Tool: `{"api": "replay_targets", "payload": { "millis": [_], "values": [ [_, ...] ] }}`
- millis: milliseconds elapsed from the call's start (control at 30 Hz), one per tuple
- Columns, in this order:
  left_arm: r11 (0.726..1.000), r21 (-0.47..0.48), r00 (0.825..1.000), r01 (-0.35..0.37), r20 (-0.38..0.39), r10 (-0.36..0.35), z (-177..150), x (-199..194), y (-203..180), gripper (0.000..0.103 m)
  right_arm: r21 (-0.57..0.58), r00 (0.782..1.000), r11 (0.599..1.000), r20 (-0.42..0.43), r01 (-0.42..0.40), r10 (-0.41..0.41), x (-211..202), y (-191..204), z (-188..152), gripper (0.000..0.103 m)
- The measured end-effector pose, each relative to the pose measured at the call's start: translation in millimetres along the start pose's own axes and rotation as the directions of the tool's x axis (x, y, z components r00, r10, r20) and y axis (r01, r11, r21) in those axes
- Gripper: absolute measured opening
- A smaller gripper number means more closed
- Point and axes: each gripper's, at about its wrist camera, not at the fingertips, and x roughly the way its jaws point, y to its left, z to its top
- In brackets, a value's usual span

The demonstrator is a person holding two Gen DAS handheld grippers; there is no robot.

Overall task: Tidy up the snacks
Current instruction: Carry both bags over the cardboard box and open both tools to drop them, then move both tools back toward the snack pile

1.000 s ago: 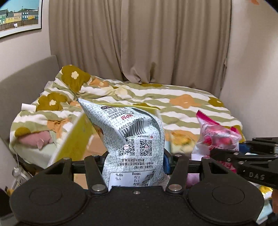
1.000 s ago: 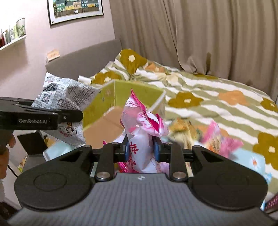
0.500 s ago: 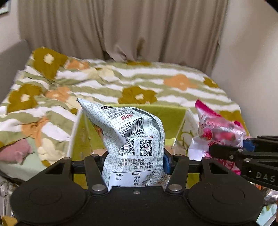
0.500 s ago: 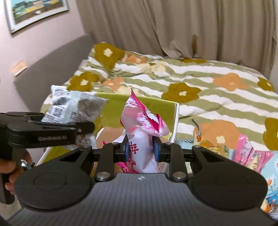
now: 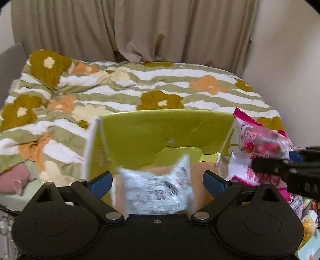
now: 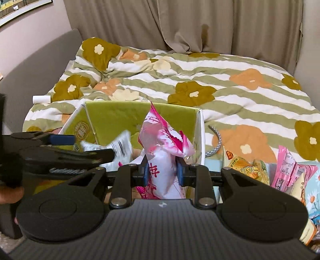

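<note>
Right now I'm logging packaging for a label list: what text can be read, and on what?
"POPS": orange snack bag on the bed.
Red characters on the pink bag in the right gripper: unreadable.
Print on the grey-white bag below the open left gripper: motion-blurred.
Seal on the green box: too small.

A flowered, green-striped duvet point(image 6: 200, 80) covers the bed; beige curtains point(image 6: 200, 24) hang behind its far edge. A grey headboard point(image 6: 36, 58) lines the left side, a framed picture point(image 6: 18, 8) above.
</note>
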Motion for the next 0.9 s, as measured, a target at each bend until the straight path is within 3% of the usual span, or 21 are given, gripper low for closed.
{"api": "replay_targets", "payload": {
  "millis": [200,467,533,567,600,900],
  "values": [
    [0.997,-0.016,0.997,-0.074,0.021,0.075,-8.7,-28.4,2.9,0.099,-0.031,0.999,0.999,-0.004,-0.037,0.037,5.4,0.5,7.6,0.041],
    [0.989,-0.079,0.992,-0.126,0.019,0.128,-15.2,-31.4,16.1,0.099,-0.111,0.997,0.992,-0.045,-0.067,0.062,36.7,10.5,21.7,0.043],
    [0.987,-0.083,0.990,-0.140,0.019,0.142,-16.6,-31.5,17.7,0.099,-0.129,0.997,0.989,-0.028,-0.075,0.072,43.6,12.4,21.8,0.059],
    [0.986,-0.084,0.989,-0.147,0.020,0.149,-18.0,-32.0,17.5,0.099,-0.134,0.997,0.988,-0.024,-0.070,0.067,46.4,12.9,21.7,0.093],
    [0.985,-0.087,0.988,-0.152,0.020,0.154,-19.2,-32.5,17.6,0.099,-0.137,0.998,0.989,-0.025,-0.057,0.054,49.2,13.0,20.8,0.103],
    [0.985,-0.108,0.990,-0.135,0.029,0.139,-19.5,-33.1,18.6,0.099,-0.099,0.997,0.993,-0.033,-0.066,0.063,48.7,3.9,15.7,0.103]
  ]
}}
